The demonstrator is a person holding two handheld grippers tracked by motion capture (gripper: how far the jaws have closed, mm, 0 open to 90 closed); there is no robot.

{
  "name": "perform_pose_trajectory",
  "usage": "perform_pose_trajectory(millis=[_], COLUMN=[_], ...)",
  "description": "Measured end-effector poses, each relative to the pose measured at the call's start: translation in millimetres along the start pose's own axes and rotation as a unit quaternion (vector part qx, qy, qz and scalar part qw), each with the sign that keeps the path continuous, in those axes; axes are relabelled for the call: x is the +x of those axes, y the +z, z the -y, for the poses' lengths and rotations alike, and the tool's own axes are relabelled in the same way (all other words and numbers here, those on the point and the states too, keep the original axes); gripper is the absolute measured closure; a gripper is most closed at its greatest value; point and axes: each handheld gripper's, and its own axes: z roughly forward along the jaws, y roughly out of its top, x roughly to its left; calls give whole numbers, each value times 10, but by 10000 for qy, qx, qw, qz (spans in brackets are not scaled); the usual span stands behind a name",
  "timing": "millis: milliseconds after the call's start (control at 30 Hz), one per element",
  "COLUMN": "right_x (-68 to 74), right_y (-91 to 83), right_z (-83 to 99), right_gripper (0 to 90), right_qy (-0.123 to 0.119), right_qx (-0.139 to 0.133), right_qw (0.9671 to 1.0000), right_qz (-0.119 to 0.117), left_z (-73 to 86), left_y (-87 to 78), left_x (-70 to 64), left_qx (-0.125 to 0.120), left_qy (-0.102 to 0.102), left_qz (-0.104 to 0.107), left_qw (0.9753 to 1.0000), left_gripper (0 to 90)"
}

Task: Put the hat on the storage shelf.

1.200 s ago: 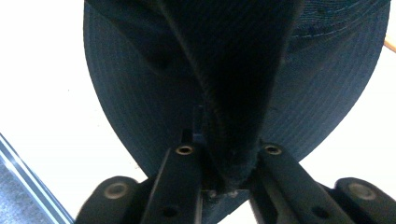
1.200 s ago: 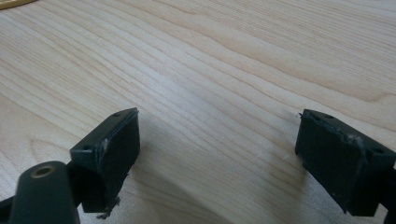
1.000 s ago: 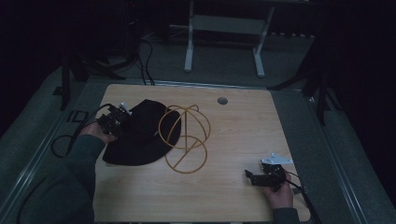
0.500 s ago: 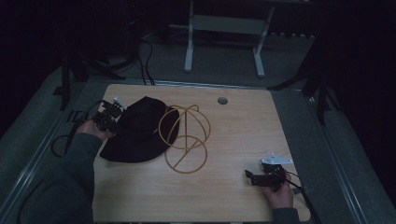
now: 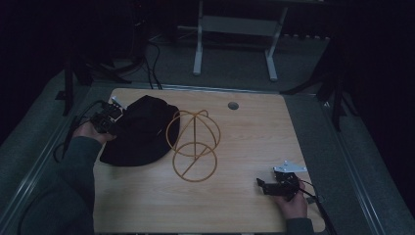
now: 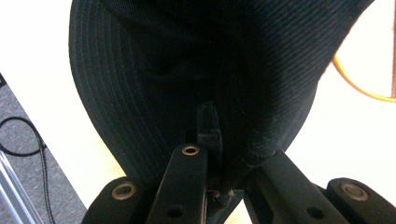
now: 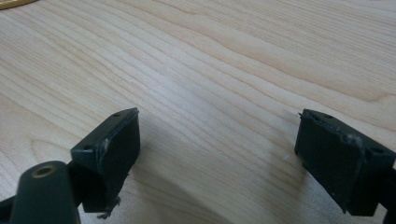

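Note:
A black brimmed hat (image 5: 139, 131) lies on the left part of the wooden table (image 5: 254, 132). My left gripper (image 5: 113, 117) is at the hat's far left edge, shut on its brim. In the left gripper view the hat (image 6: 201, 60) drapes over the jaws, which pinch the brim (image 6: 212, 140). A gold wire stand (image 5: 193, 144) of rings and rods sits just right of the hat, touching its edge. My right gripper (image 5: 261, 186) rests near the table's front right corner, open, with bare wood between its pads (image 7: 114, 140).
A round cable hole (image 5: 233, 105) is at the table's back edge. A white desk frame (image 5: 235, 36) stands on the floor behind. Cables (image 5: 147, 58) run on the floor at back left. Metal rails border the table on both sides.
My left gripper has moved back and left along the table, pulling the hat's brim with it. The right gripper has stayed put.

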Motion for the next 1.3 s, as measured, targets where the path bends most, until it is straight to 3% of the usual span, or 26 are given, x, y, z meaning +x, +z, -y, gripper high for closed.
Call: perform_pose_trajectory(millis=[233,867,1300], right_x=[0,1,0], right_y=[0,0,1], right_z=[0,0,0], right_gripper=[140,140,140], right_qy=[0,2,1], right_qx=[0,-2,-4], right_qw=[10000,10000,10000], right_qz=[0,0,-1], left_z=[12,58,124], left_y=[-53,-338,-550], left_x=[0,59,135], left_qx=[-13,-433,-597], left_qy=[50,-56,-96], left_qz=[19,186,184], left_qw=[10000,9989,9980], left_gripper=[888,888,887])
